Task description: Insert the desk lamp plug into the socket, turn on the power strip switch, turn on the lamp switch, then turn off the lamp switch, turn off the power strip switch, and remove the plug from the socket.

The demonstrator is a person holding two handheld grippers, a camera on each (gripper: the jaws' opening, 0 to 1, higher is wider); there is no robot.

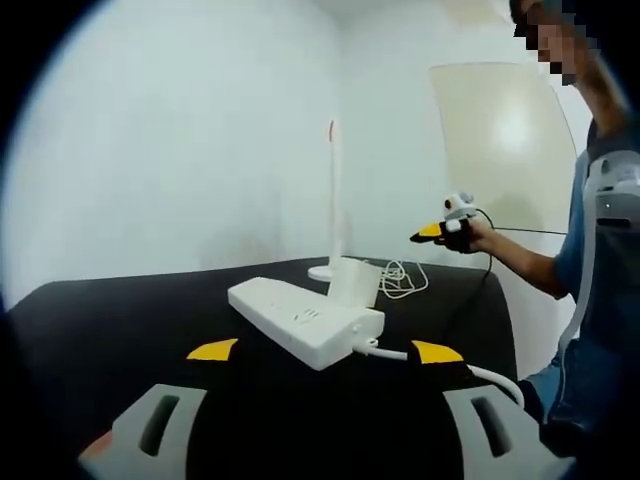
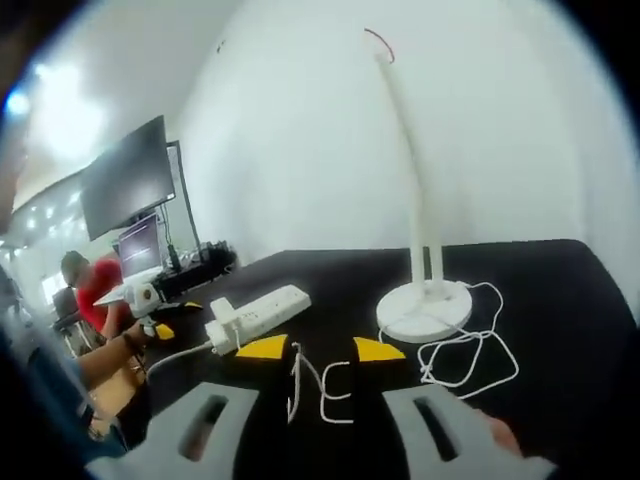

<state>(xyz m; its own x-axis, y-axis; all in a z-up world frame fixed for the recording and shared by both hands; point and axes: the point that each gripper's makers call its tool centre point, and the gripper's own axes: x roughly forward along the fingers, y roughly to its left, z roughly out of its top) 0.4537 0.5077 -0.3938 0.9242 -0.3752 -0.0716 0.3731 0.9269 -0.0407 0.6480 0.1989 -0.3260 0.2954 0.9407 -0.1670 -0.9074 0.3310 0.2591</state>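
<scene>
On matte black table (image 2: pixel 560 280), glossy white oblong power strip (image 1: pixel 305 320), slim lamp (image 2: pixel 420 250) w/ round base, both claws apart, prob. empty.

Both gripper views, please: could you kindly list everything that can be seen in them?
power strip: one, white, on the black table, its thick white cable running off one end
desk lamp: one, white, upright on its round base on the table, beyond the strip in the left gripper view
lamp cord: one, white, in loose loops beside the lamp base
plug end of the cord: one, white, on the table between the right jaws
table: one, black top
monitors: dark, in the background
person in red: one, seated far back
left hand-held gripper: yellow-tipped jaws apart, holding nothing
right hand-held gripper: yellow-tipped jaws apart around the plug end, held in a hand
</scene>
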